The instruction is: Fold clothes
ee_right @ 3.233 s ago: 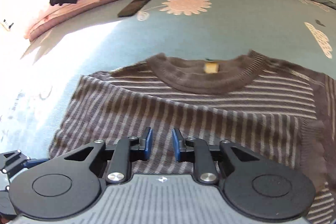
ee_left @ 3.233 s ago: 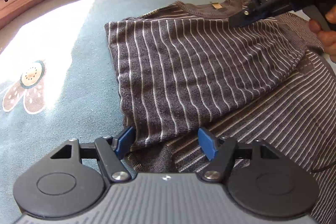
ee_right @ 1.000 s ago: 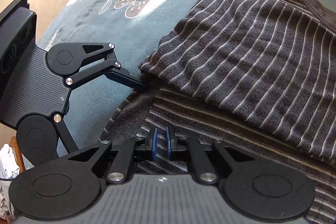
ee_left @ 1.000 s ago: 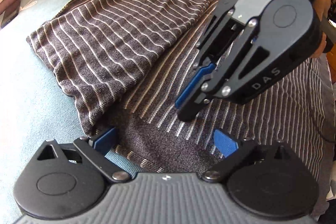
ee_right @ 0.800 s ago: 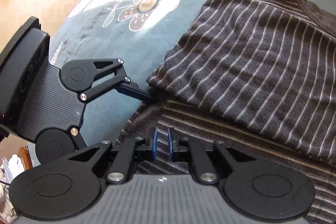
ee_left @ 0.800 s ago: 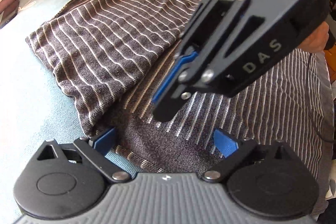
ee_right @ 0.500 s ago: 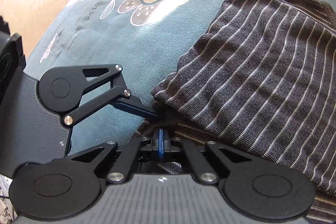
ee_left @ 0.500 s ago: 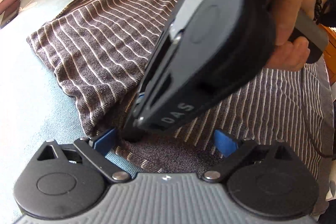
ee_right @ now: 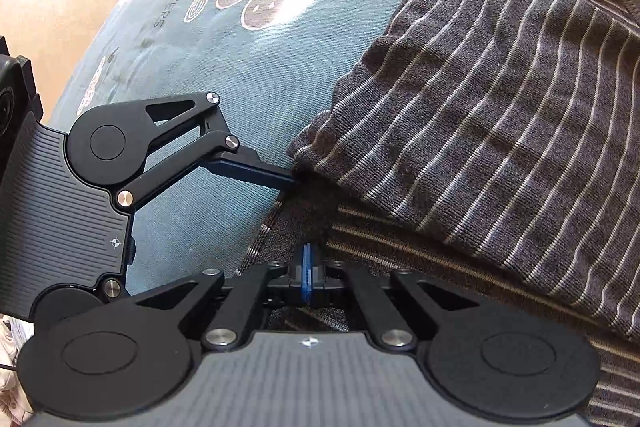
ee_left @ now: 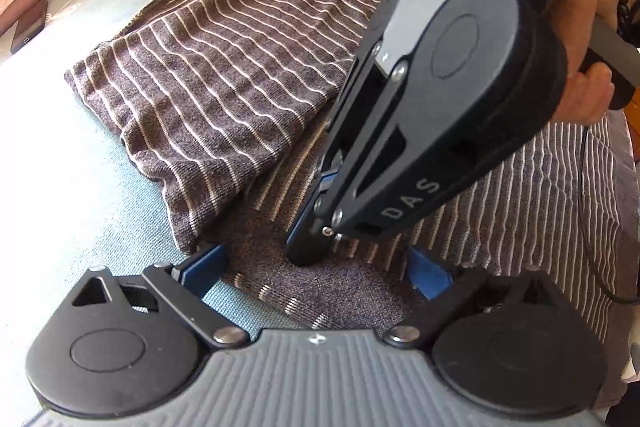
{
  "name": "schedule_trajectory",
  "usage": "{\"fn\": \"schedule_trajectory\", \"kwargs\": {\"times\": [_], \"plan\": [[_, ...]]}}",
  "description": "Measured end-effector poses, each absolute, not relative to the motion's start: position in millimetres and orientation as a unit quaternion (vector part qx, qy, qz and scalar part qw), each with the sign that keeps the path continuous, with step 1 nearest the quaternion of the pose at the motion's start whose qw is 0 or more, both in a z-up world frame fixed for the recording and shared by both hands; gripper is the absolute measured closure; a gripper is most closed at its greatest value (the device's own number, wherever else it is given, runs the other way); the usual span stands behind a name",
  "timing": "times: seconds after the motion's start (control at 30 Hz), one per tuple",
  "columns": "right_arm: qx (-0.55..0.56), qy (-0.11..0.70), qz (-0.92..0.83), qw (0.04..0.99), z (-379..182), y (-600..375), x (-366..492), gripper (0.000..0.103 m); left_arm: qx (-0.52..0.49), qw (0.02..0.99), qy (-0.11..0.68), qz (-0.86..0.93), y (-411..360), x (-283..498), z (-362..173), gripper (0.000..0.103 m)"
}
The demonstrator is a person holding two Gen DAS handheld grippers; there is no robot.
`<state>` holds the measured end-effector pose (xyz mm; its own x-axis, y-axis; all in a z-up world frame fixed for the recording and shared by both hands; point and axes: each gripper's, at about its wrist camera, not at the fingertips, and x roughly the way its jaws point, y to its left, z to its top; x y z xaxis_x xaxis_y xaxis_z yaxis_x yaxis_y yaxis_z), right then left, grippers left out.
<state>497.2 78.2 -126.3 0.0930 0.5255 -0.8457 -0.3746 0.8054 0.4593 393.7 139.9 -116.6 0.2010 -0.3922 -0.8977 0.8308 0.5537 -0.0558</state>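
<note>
Grey-brown knit sweater with thin pale stripes [ee_left: 240, 75] lies partly folded on a teal flower-print bedspread [ee_right: 224, 75]. Black right gripper [ee_left: 308, 251] fingers pressed together, tips planted on the sweater's plain hem band near its corner; whether fabric is pinched, cannot tell. Black left gripper [ee_left: 316, 267] fingers spread wide, straddling that hem.

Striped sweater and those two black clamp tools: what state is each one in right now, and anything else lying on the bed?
Striped sweater: flat on the bed, one side folded over its middle.
Left gripper: open, fingers straddling the sweater's hem.
Right gripper: shut, tip pressed on the hem.
Phone: lying dark on the bedspread, apart from the sweater.
</note>
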Motion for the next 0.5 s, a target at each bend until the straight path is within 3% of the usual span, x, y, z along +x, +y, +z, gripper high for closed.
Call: {"fn": "schedule_trajectory", "kwargs": {"times": [0.2, 0.43, 0.5], "plan": [[0.116, 0.569, 0.292, 0.760, -103, 46, 493, 0.094, 0.202, 0.736, 0.475, -0.437, 138, 369, -94, 0.007], [0.116, 0.563, 0.236, 0.783, -86, -12, 470, 0.094, 0.202, 0.729, 0.529, -0.384, 134, 373, -126, 0.007], [0.114, 0.570, 0.225, 0.782, -88, -23, 458, 0.089, 0.189, 0.732, 0.537, -0.375, 134, 375, -123, 0.007]]}}
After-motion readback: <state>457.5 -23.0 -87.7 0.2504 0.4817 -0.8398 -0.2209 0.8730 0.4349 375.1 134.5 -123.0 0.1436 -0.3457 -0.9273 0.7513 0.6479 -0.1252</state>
